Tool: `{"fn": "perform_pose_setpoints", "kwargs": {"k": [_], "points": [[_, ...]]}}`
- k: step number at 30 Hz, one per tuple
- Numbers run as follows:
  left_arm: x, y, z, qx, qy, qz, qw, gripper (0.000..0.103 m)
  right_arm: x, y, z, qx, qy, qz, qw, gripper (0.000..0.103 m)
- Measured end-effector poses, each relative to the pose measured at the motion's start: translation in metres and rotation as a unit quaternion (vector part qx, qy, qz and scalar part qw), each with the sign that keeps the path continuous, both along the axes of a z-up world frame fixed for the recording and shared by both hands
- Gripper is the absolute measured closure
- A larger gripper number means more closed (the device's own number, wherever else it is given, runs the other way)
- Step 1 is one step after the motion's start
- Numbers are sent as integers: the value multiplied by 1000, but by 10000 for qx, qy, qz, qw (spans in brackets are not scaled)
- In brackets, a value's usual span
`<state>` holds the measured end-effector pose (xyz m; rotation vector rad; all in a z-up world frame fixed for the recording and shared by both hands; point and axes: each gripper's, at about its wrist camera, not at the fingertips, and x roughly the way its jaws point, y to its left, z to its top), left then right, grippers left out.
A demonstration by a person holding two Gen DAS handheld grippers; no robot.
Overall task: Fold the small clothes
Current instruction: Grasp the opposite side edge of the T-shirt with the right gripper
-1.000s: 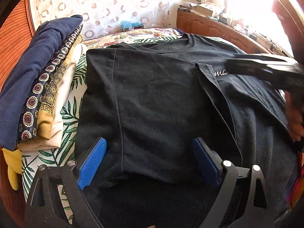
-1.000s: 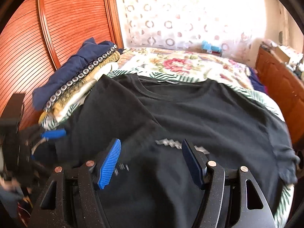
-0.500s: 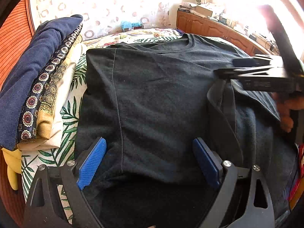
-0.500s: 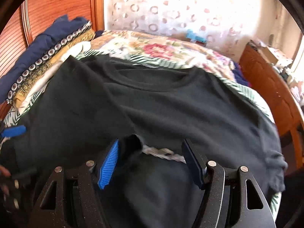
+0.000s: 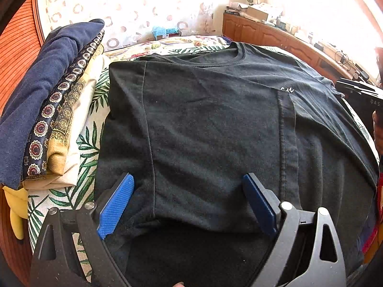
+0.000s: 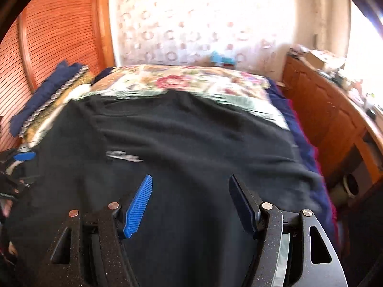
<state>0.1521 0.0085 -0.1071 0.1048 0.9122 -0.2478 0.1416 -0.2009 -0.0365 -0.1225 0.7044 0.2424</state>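
A black T-shirt (image 5: 210,124) lies spread over most of the bed (image 6: 191,81), collar toward the far end, with its left side already folded in so a sleeve hem runs down the middle. Beside it on the left sits a pile of folded clothes (image 5: 47,110). The left gripper (image 5: 189,198) hovers at the shirt's near hem, jaws released and wide, with nothing between them. The right gripper (image 6: 189,203) hangs over the shirt's unfolded right half, jaws apart and empty. The matching fold looks next: better to pinch the right edge near shoulder and hem together, lift just clear, and lay it over evenly so both edges run parallel.
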Motion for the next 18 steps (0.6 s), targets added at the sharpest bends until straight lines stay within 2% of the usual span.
{"fn": "perform_pose_setpoints", "kwargs": {"k": [6, 9, 12, 15, 18], "points": [[0, 0, 0, 0, 1, 2, 10000, 11, 10, -105, -8, 103, 46, -971, 9952, 35], [1, 1, 0, 9, 1, 5, 10000, 11, 22, -146, -18, 396, 296, -1253, 9909, 39], [0, 0, 2, 48, 7, 48, 10000, 11, 34, -162, -29, 593, 495, -1367, 9876, 40], [-2, -2, 6, 84, -18, 124, 9999, 11, 46, -172, -39, 998, 742, -1335, 9832, 40], [-12, -9, 19, -141, -237, 19, 9996, 11, 63, -169, -45, 1239, 945, -1331, 9788, 40]]}}
